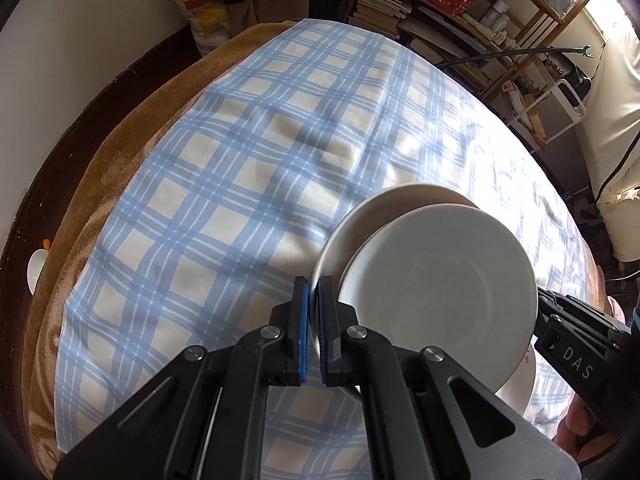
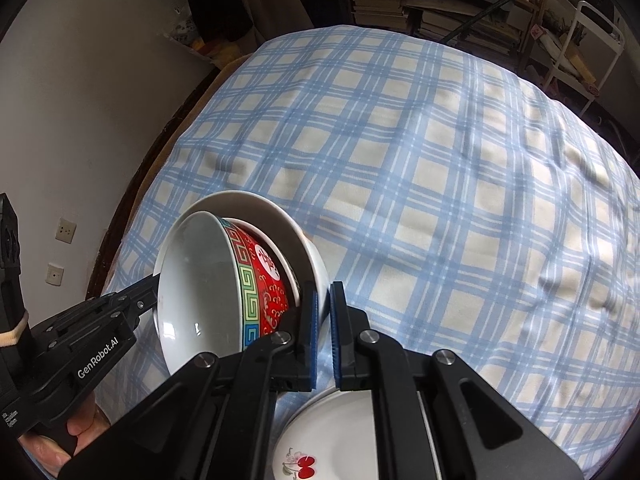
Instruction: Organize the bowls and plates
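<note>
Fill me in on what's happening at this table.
A person holds a tilted white bowl, a red patterned bowl nested inside, over the checked cloth. The left gripper and right gripper pinch its rim from opposite sides. A cherry-print plate lies below them.

Hidden and cut-off parts

We see the cherry plate (image 2: 332,440) cut by the right wrist view's bottom edge and partly covered by the right claw (image 2: 324,320); the red bowl (image 2: 264,280) sits half hidden inside white bowls; shelf items (image 1: 492,16) are too small to tell.
</note>
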Motion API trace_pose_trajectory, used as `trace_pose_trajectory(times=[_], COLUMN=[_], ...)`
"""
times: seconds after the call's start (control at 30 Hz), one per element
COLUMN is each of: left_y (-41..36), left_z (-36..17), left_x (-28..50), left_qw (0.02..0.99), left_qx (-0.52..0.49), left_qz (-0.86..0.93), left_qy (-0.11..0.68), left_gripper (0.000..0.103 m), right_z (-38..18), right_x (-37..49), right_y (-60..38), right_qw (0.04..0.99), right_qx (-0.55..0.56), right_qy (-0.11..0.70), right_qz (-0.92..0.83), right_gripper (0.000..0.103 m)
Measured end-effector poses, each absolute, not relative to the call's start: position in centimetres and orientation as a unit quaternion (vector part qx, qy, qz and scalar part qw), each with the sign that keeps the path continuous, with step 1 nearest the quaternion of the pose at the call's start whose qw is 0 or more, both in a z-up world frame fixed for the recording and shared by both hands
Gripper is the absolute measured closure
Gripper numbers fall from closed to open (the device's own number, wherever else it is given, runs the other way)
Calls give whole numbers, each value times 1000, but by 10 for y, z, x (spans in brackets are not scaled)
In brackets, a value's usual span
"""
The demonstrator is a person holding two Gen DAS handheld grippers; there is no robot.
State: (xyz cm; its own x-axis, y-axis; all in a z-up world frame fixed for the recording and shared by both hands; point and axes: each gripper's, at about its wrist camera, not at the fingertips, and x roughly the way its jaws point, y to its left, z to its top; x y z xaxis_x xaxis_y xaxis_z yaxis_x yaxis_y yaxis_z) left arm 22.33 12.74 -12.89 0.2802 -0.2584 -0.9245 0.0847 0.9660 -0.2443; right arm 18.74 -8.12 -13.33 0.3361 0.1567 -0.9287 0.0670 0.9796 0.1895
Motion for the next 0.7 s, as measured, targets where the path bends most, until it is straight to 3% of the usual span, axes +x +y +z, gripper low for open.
trace_pose_trajectory(times=[0.7], left_y=[90], left_z=[-87], left_x=[146], left_qw=[798], left_qx=[-49], left_qz=[-142], left_qy=[584], left_gripper=[101], right_z=[-91], right_x=[109], right_y=[-115], right_qw=[819], right_qx=[105], right_qy=[564], right_qz=[14], right_gripper=[95])
